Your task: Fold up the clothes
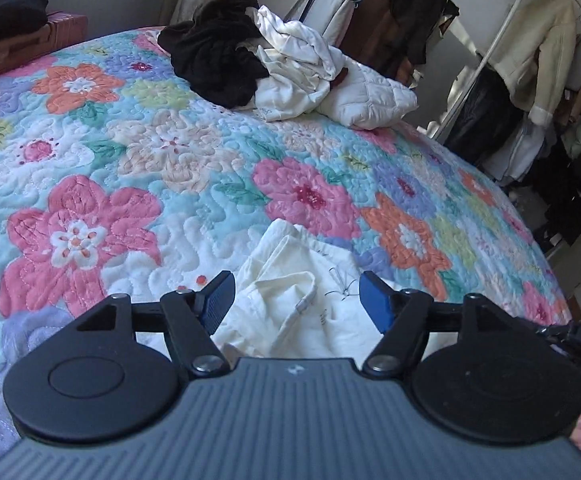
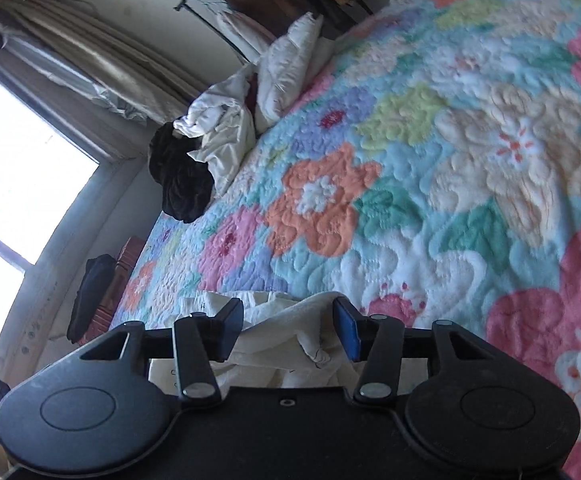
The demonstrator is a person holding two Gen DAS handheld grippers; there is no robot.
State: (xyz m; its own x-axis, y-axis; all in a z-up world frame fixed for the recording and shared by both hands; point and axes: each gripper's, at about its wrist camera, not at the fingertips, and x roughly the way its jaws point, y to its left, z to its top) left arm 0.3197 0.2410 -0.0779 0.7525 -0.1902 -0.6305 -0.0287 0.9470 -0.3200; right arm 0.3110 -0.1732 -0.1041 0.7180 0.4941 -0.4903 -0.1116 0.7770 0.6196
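Observation:
A cream garment (image 1: 290, 304) with a collar lies crumpled on the floral quilt (image 1: 138, 152) at the near edge of the bed. My left gripper (image 1: 296, 298) is open, its blue pads apart on either side of the collar area, just above the cloth. In the right wrist view the same cream garment (image 2: 282, 340) lies bunched between the jaws of my right gripper (image 2: 288, 324), which is open, with a fold rising between the pads. The right view is rolled sideways.
A pile of dark brown and white clothes (image 1: 258, 60) lies at the far side of the bed, also seen in the right wrist view (image 2: 206, 148). A clothes rack with coats (image 1: 530, 64) stands right of the bed. A reddish suitcase (image 1: 30, 44) stands at the far left.

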